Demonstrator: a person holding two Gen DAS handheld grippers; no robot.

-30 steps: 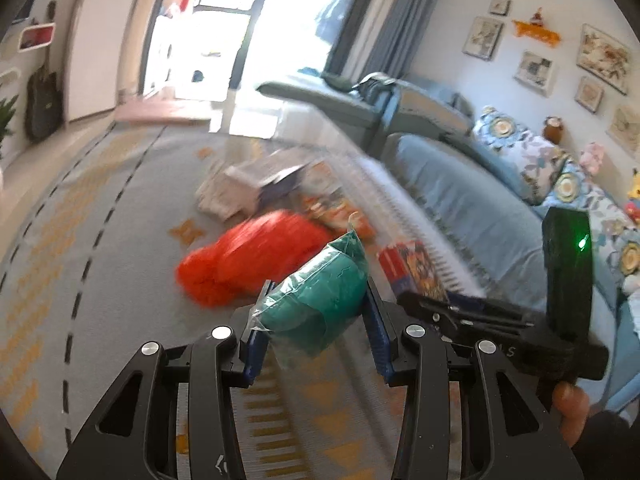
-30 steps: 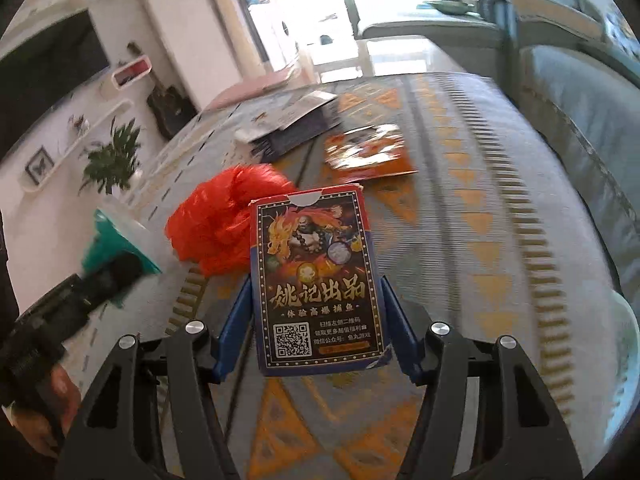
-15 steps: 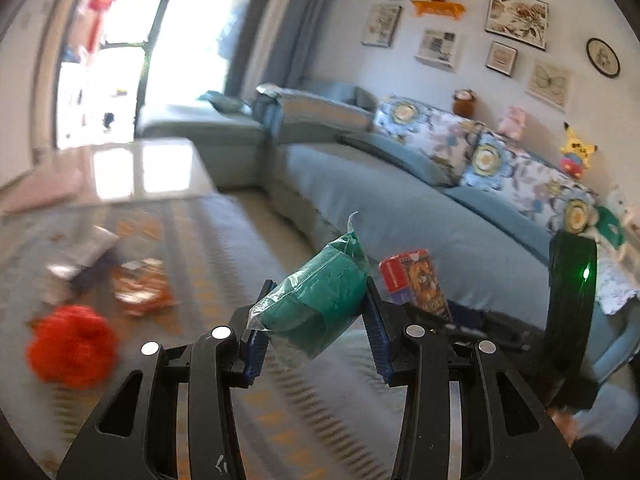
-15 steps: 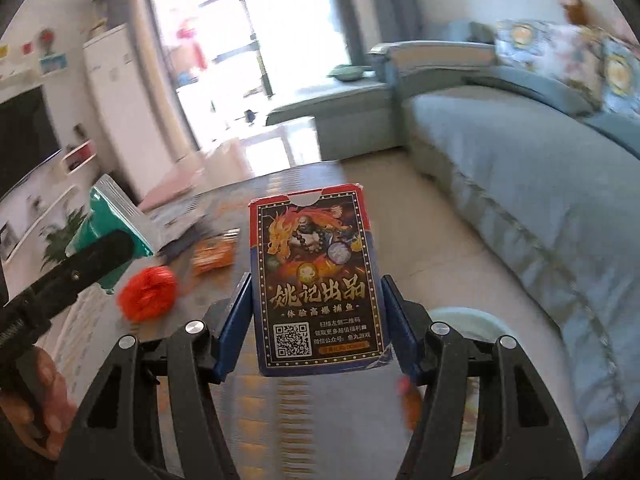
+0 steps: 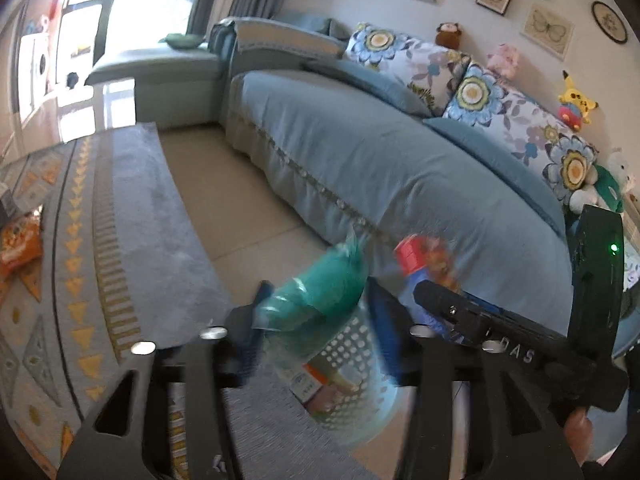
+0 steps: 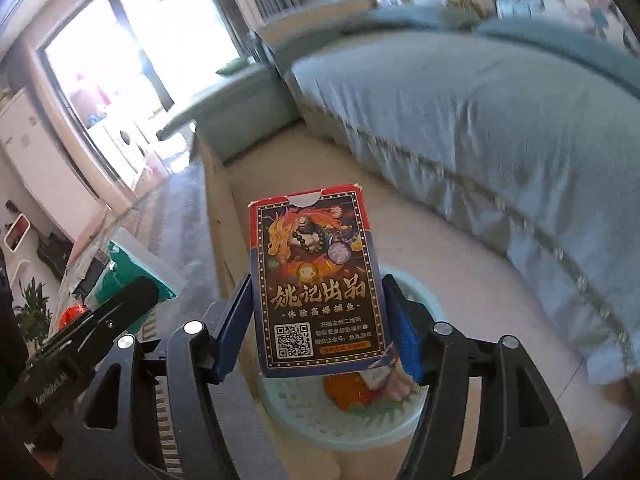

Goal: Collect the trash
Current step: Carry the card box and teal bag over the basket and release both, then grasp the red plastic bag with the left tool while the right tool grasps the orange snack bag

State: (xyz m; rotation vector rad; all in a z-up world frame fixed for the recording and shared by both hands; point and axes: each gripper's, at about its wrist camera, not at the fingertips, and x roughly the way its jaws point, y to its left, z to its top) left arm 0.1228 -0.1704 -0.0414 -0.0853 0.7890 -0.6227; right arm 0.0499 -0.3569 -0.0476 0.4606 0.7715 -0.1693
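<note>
Trash fills both claws above a pale perforated basket (image 6: pixel 340 420) standing on the floor between rug (image 5: pixel 132 208) and blue sofa (image 5: pixel 380 152). Left gripper (image 5: pixel 316 320) is opening: its teal plastic packet (image 5: pixel 320 292) is blurred and looks to be slipping free toward the basket, probably a deliberate drop. Right gripper (image 6: pixel 320 320) is also starting to open, yet a printed card box (image 6: pixel 316 280) stands upright between its blue pads, directly over the basket. Only the right view shows wrappers already inside; only the left view shows an orange snack bag (image 5: pixel 18 244) lying on the rug, well away.
</note>
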